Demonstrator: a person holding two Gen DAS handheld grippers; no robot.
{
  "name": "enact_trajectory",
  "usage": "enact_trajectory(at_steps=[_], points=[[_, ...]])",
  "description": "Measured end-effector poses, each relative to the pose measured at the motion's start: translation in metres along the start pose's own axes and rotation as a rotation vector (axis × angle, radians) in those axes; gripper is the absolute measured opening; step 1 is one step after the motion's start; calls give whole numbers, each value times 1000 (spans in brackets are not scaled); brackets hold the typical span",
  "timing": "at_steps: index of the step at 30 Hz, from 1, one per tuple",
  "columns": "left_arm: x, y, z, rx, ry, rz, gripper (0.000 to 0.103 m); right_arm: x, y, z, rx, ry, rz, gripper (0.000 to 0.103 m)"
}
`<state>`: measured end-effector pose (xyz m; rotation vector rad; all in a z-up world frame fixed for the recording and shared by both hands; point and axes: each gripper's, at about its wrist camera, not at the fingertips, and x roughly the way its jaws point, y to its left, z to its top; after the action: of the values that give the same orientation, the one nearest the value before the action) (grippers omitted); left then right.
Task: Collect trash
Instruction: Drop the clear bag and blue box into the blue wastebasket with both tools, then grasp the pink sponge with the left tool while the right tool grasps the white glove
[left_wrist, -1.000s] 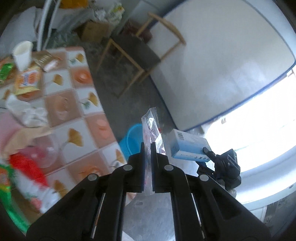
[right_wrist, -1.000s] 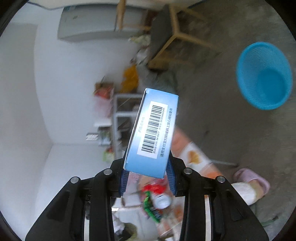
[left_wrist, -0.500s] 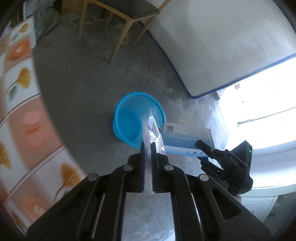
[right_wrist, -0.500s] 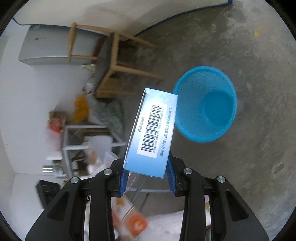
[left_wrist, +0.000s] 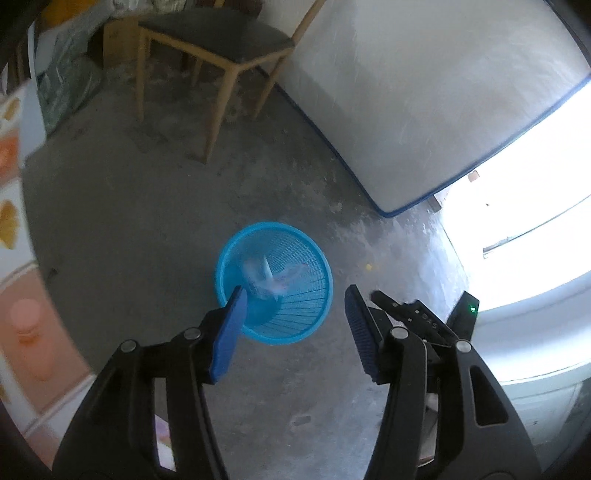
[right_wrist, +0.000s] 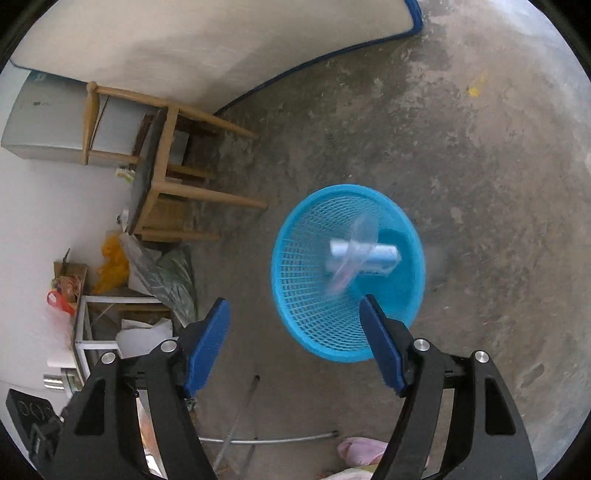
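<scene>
A round blue mesh basket (left_wrist: 295, 325) (right_wrist: 306, 295) stands on the concrete floor below both grippers. A clear plastic wrapper (left_wrist: 269, 278) (right_wrist: 351, 254) and a light blue box (right_wrist: 384, 256) appear blurred inside the basket's mouth, free of any grip. My left gripper (left_wrist: 293, 301) hangs above the basket with its jaws opening and nothing between them. My right gripper (right_wrist: 295, 314) is also over the basket, its jaws opening and nothing between its blue pads (right_wrist: 207, 343). In the left wrist view the right gripper's black body (left_wrist: 424, 321) shows at the right.
A wooden chair (left_wrist: 218, 44) (right_wrist: 166, 162) stands on the floor beyond the basket. A white mattress with blue edging (left_wrist: 424, 110) leans behind it. The tiled tablecloth's edge (left_wrist: 22, 314) runs along the left. A metal rack with clutter (right_wrist: 110, 325) and a pink slipper (right_wrist: 362, 450) are nearby.
Both grippers have swung down over the basket and opened. The wrapper left the left gripper and the box left the right one; both now show blurred inside the basket's mouth.
</scene>
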<state>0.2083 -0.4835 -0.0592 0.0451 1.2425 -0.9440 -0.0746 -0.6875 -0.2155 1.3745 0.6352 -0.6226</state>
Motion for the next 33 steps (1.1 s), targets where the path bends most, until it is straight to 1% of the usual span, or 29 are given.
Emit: enact_trajectory(at_steps=[3, 5, 7, 8, 9, 10, 12, 13, 14, 16, 17, 19, 20, 23, 25, 27, 29, 31, 33], points=[[-25, 6, -5, 20, -37, 5, 52, -21, 5, -4, -64, -34, -1, 71], [-45, 10, -10, 38, -62, 3, 54, -39, 18, -10, -137, -66, -16, 71], [-74, 13, -20, 64, -111, 6, 57, -57, 36, -18, -223, -99, -41, 71], [-93, 14, -28, 83, -147, 8, 60, -67, 42, -23, -262, -116, -54, 71], [-103, 13, -32, 100, -170, 7, 61, -81, 58, -34, -337, -153, -87, 72], [-121, 13, -42, 123, -205, 13, 61, -89, 68, -40, -381, -175, -107, 75], [-150, 15, -62, 159, -254, 20, 63, -113, 96, -64, -514, -256, -161, 93], [-165, 18, -73, 174, -276, 30, 63, -125, 111, -78, -586, -305, -177, 96], [-174, 21, -80, 180, -289, 36, 63, -136, 125, -94, -658, -352, -191, 97], [-201, 31, -103, 181, -346, 52, 64, -152, 147, -119, -765, -417, -208, 97], [-215, 38, -115, 182, -372, 65, 64, -159, 159, -132, -816, -437, -198, 97], [-236, 51, -133, 173, -417, 88, 65, -171, 179, -153, -877, -448, -168, 97], [-247, 58, -141, 166, -433, 93, 66, -177, 191, -164, -907, -449, -135, 97], [-278, 81, -161, 142, -470, 115, 67, -189, 219, -191, -968, -396, -16, 97], [-304, 102, -170, 133, -496, 165, 69, -192, 242, -212, -1006, -322, 90, 97], [-326, 120, -176, 130, -510, 208, 74, -187, 262, -230, -1034, -232, 178, 97], [-346, 142, -181, 121, -517, 275, 74, -173, 278, -246, -1045, -136, 242, 97], [-361, 163, -184, 104, -509, 334, 74, -156, 290, -263, -1048, -46, 282, 97], [-372, 185, -184, 78, -486, 372, 74, -134, 304, -285, -1050, 56, 316, 97]])
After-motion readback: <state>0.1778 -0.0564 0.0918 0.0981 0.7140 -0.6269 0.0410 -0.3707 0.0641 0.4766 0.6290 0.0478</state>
